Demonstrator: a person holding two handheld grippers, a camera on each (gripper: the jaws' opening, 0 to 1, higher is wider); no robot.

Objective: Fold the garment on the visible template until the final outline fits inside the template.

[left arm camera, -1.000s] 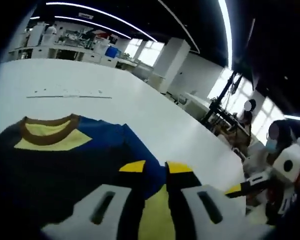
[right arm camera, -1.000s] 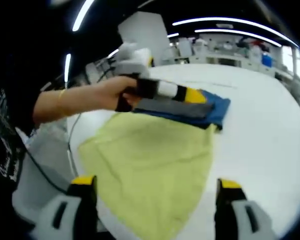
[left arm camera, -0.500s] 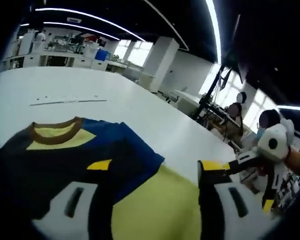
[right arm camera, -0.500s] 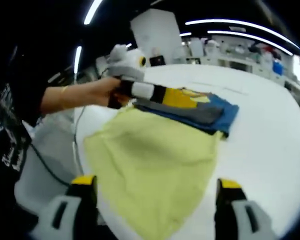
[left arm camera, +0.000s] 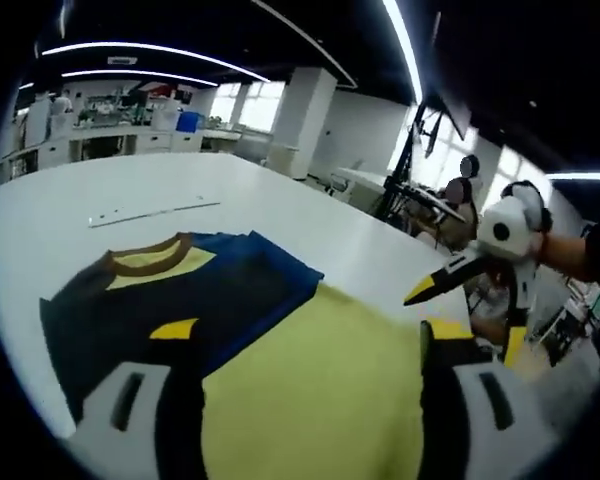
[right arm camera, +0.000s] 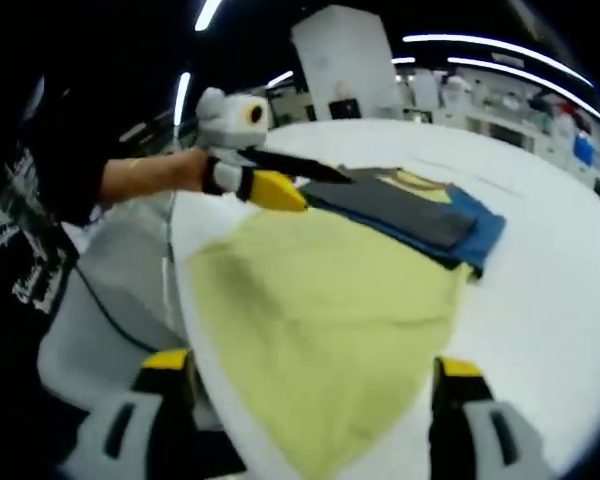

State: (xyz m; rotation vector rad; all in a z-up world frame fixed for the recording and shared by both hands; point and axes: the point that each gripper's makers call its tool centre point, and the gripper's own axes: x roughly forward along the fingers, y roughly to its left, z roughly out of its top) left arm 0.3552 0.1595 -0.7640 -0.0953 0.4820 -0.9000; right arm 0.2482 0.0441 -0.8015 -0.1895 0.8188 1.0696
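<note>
While the garment [right arm camera: 360, 290] lies across the white worktop [right arm camera: 550, 290] at 12 o'clock from the right gripper [right arm camera: 305, 385], both grippers' fingers are spread and empty; the left gripper [left arm camera: 305, 345] hovers over it. A one-layer pinch risks skewing the fold.

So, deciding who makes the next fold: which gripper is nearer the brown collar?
Left. The left gripper hangs by the folded blue part near the brown collar; the right gripper is back over the yellow hem end.
</note>
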